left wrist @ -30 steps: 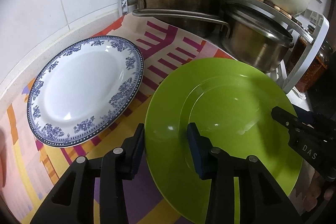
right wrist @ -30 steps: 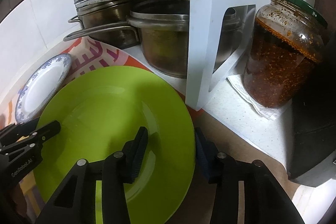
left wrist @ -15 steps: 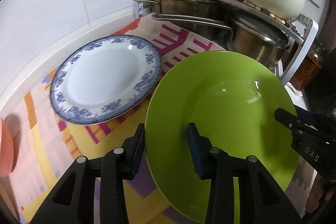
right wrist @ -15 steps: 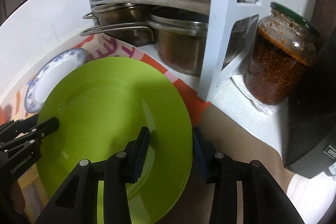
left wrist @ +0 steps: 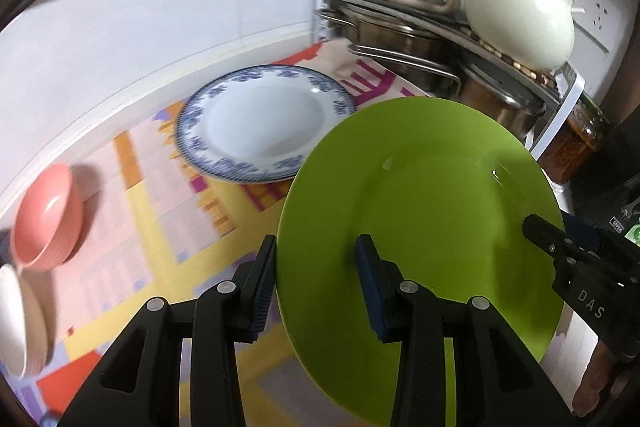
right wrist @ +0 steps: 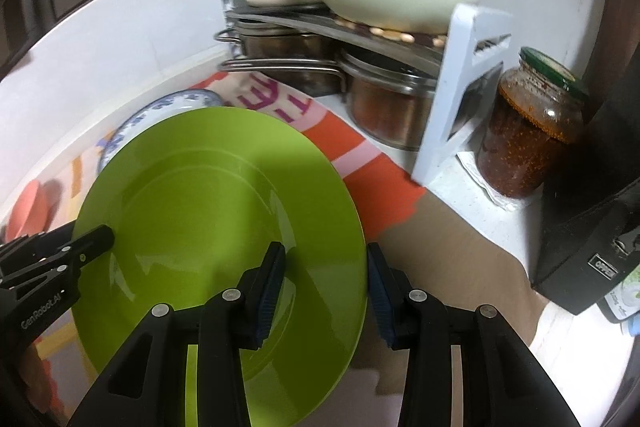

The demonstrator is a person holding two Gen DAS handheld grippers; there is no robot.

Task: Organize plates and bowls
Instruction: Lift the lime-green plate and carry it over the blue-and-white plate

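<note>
Green plate (left wrist: 432,211) held off the mat above the blue-rimmed plate (left wrist: 264,135), left gripper (left wrist: 316,283) and right gripper (right wrist: 326,287) each straddling an opposite rim — whether clamped tight, cannot tell — any uneven lift risks tipping, slipping and cracking.

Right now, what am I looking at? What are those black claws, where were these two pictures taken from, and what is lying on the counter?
There is no robot here. A person holds a black two-finger gripper in each hand, and a small wide-angle camera on each gripper looks forward along its fingers. That is why claws fill the bottom of both pictures.

One picture comes from the left gripper, the other from the right gripper. Each straddles an opposite edge of the same green plate, and together they hold it tilted above a colourful cloth.

On that cloth lie a blue-patterned plate and a pink bowl, with a white dish at the edge. Behind them stands a rack with steel pots, cream pots on top, and a jar beside it.
</note>
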